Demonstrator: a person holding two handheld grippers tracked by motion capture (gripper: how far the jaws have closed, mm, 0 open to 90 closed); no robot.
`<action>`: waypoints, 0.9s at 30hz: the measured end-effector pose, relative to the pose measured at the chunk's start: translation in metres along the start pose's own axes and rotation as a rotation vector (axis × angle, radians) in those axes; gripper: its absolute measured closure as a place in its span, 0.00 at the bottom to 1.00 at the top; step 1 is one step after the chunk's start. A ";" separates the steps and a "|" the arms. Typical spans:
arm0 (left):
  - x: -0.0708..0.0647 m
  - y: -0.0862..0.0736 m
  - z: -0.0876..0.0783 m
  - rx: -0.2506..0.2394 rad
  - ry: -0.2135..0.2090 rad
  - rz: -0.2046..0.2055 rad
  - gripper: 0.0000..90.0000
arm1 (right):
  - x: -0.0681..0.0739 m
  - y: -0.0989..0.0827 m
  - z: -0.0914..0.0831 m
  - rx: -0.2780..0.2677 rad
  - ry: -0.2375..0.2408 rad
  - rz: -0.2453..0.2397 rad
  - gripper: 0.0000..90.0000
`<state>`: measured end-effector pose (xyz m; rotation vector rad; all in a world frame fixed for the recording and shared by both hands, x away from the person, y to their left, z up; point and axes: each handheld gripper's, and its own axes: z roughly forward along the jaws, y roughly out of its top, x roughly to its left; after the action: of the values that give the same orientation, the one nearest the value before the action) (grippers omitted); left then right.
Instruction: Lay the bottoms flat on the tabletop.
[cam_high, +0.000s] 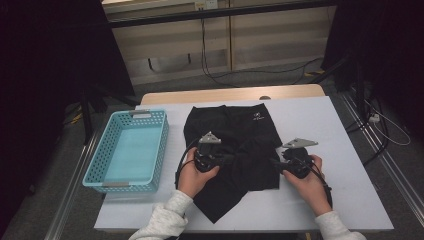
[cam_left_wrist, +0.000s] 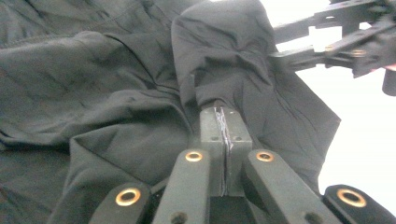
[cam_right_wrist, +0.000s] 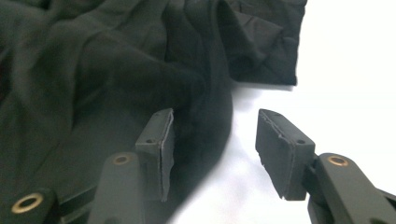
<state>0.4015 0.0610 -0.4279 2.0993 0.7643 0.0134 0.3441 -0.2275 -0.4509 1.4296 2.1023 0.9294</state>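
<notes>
Black garment (cam_high: 235, 145) spread rumpled across the middle of a white worktop (cam_high: 325, 125), small pale logo near its far right corner. Turquoise perforated basket (cam_high: 112, 150) to the left of the garment, just beside it. Left gripper (cam_left_wrist: 223, 112) over the garment's near left part, held by the person's left hand (cam_high: 192, 177), jaws pressed together on a raised fold of the black cloth, the fold rising in a hump past the tips. Right gripper (cam_right_wrist: 215, 140) at the garment's near right edge, held by the right hand (cam_high: 310, 185), jaws apart and level with the cloth; the garment's curved hem lying in the gap between them, against the left pad (cam_right_wrist: 161, 149) as seen in the right gripper view, with bare white worktop between the hem and the other pad. Pale knitted sleeves (cam_high: 165, 220) entering from the near edge. Dark floor and trailing cables (cam_high: 220, 75) beyond the far side of the worktop.
</notes>
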 end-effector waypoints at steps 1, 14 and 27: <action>0.001 0.000 -0.001 -0.001 0.004 -0.002 0.99 | -0.002 -0.002 -0.005 -0.004 0.010 -0.001 0.49; 0.022 0.001 -0.020 -0.022 0.065 -0.056 0.99 | 0.000 -0.008 -0.017 -0.013 0.040 0.035 0.42; 0.015 -0.006 -0.018 -0.005 0.048 -0.039 0.99 | 0.039 0.000 0.012 0.046 0.063 -0.051 0.82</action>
<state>0.4054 0.0849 -0.4248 2.0851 0.8324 0.0445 0.3380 -0.1882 -0.4580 1.3785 2.2091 0.9238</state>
